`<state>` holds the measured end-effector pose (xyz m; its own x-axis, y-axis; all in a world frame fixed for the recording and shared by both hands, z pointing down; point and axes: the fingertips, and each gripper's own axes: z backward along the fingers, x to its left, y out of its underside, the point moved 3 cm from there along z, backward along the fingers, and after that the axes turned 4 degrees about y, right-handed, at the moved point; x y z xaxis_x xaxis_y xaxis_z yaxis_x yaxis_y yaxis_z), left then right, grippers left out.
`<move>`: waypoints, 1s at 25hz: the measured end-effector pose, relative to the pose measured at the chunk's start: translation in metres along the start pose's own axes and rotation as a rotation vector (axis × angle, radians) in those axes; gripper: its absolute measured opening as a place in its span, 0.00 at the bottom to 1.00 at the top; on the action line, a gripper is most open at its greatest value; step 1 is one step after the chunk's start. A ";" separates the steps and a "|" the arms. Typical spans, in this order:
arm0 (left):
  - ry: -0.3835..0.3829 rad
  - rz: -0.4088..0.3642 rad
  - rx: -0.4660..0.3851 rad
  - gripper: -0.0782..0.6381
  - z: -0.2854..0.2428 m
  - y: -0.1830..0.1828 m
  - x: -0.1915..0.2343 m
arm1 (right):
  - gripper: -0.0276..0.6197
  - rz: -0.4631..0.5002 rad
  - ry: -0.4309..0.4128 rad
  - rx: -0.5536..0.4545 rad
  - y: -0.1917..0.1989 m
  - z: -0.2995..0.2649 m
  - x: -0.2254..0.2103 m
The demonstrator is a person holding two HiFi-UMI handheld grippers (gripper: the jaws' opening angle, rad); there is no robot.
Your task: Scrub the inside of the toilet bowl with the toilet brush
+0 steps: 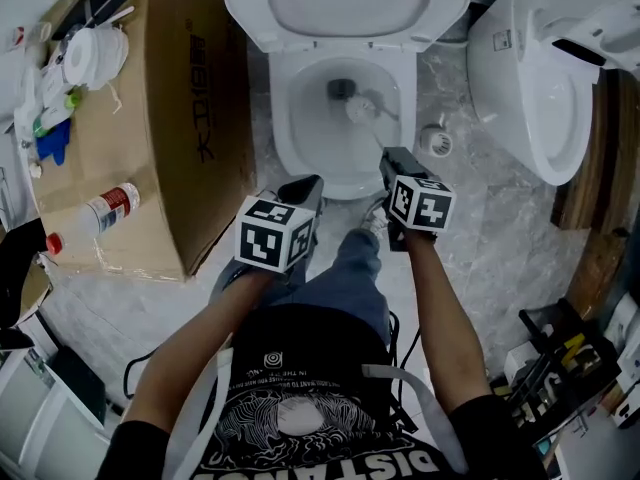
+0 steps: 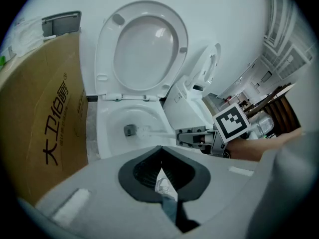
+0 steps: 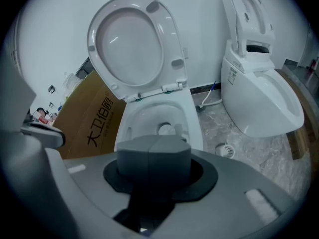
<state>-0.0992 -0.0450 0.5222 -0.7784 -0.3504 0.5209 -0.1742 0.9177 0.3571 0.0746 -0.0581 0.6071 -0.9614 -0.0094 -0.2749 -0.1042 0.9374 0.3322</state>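
From the head view, the seat [image 1: 345, 3] is up and the bowl [image 1: 290, 118] is open. The brush [image 1: 362, 108] is down inside the bowl, with its fluffy end near the dark hole. The right claw [image 1: 397, 160] is at the front edge of the bowl and holds the brush by its stick. The left claw [image 1: 303, 190] is just beside it, over the near rim, and touches nothing. A big brown box [image 1: 190, 118] stands on the left of the bowl, and a second toilet [image 1: 530, 88] is on the right. In the left gripper view, the left claw [image 2: 160, 151] has its tips pressed together with nothing in them (a shoe [image 2: 163, 185] peeks through a gap lower down). The brush [image 2: 142, 131] lies across the bowl [image 2: 107, 128], and its stick runs into the right claw [image 2: 192, 136]. In the right gripper view, the right claw [image 3: 153, 156] is squeezed tight. The end of the brush [image 3: 167, 129] shows just past it, in the bowl [image 3: 194, 123]. A small round drain [image 3: 225, 150] is in the floor to the right.
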 end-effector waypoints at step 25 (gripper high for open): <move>0.005 0.010 0.016 0.10 0.004 0.010 0.011 | 0.27 -0.025 -0.083 0.068 0.040 -0.017 0.053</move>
<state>-0.1120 -0.0392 0.5287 -0.7771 -0.3425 0.5281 -0.1766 0.9239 0.3394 0.0151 -0.0275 0.6213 -0.9340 -0.0063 -0.3573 -0.1073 0.9586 0.2637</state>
